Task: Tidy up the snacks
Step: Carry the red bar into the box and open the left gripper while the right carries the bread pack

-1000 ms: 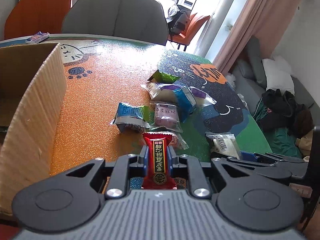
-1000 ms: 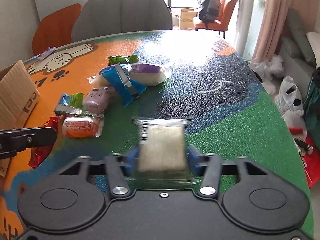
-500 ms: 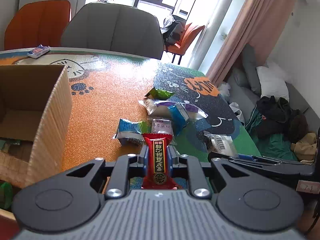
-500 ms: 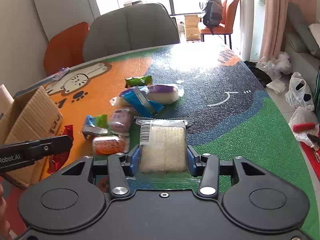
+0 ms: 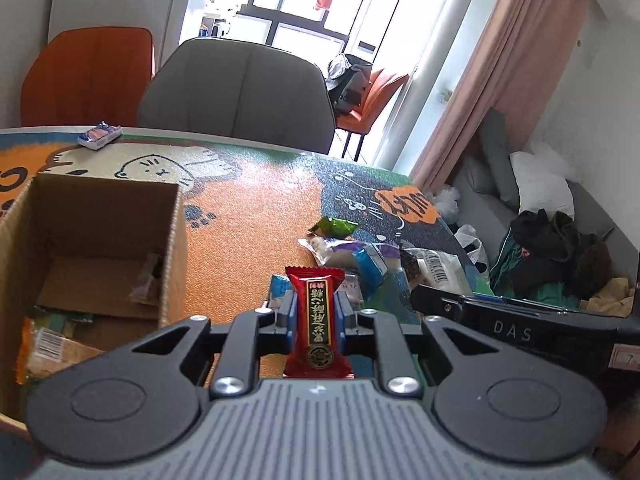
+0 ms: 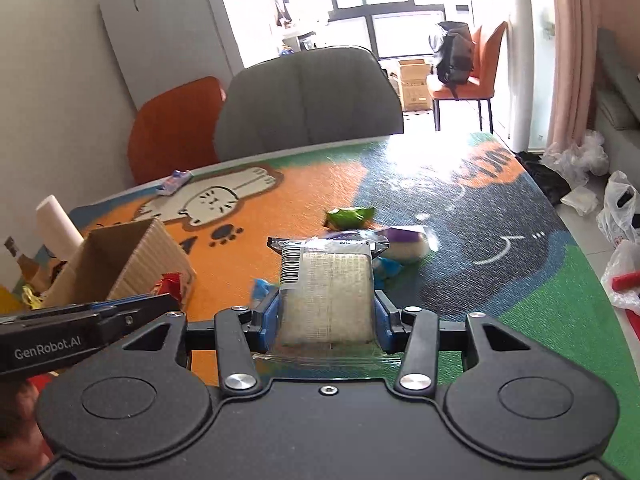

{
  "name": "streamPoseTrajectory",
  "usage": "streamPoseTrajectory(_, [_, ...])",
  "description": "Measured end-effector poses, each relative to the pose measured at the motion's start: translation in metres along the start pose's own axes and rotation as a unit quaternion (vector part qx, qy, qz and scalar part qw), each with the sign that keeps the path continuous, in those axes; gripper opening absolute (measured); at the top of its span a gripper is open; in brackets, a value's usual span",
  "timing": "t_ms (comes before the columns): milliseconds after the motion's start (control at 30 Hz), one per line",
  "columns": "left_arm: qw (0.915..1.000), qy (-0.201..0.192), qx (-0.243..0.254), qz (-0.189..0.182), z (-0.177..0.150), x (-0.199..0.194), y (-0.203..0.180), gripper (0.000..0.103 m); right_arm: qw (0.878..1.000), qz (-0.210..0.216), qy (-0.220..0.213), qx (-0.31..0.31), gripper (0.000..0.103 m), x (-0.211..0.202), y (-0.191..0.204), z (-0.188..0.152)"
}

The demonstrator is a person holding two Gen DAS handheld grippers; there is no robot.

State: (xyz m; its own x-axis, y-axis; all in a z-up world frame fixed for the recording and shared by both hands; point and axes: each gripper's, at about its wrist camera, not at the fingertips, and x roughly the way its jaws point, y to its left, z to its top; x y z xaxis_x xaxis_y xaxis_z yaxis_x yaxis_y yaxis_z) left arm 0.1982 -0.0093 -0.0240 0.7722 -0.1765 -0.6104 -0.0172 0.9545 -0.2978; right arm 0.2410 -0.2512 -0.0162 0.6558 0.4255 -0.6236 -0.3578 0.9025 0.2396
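My left gripper (image 5: pixel 315 312) is shut on a red snack bar (image 5: pixel 317 316) with gold lettering, held above the table beside the open cardboard box (image 5: pixel 173 240). My right gripper (image 6: pixel 326 316) is shut on a clear-wrapped pale rice cake packet (image 6: pixel 328 288) with a barcode. It shows at the right of the left wrist view as the right gripper (image 5: pixel 500 320). On the table lie a green packet (image 5: pixel 335 226), a purple-and-white packet (image 6: pixel 406 244) and blue-wrapped snacks (image 5: pixel 370 262). Inside the box lie an orange packet (image 5: pixel 48 348) and other wrappers.
The cartoon-cat mat (image 6: pixel 520 240) covers the table. A small blue-white packet (image 5: pixel 99 135) lies at the far edge. A grey chair (image 5: pixel 240 92) and an orange chair (image 5: pixel 88 76) stand behind. Bags (image 6: pixel 618 216) and clothes (image 5: pixel 552 248) sit on the floor at the right.
Both grippers have risen with their snacks still held. The table and the pile have dropped lower in view, and the inside of the box now shows in the left wrist view.
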Motion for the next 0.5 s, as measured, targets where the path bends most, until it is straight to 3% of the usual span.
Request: streamPoseTrajectory(500, [0.9982, -0.033, -0.018, 0.046, 0.024, -0.043, 0.058, 0.018, 0.998, 0.062, -0.008, -0.028, 0.045, 0.008, 0.066, 0.017])
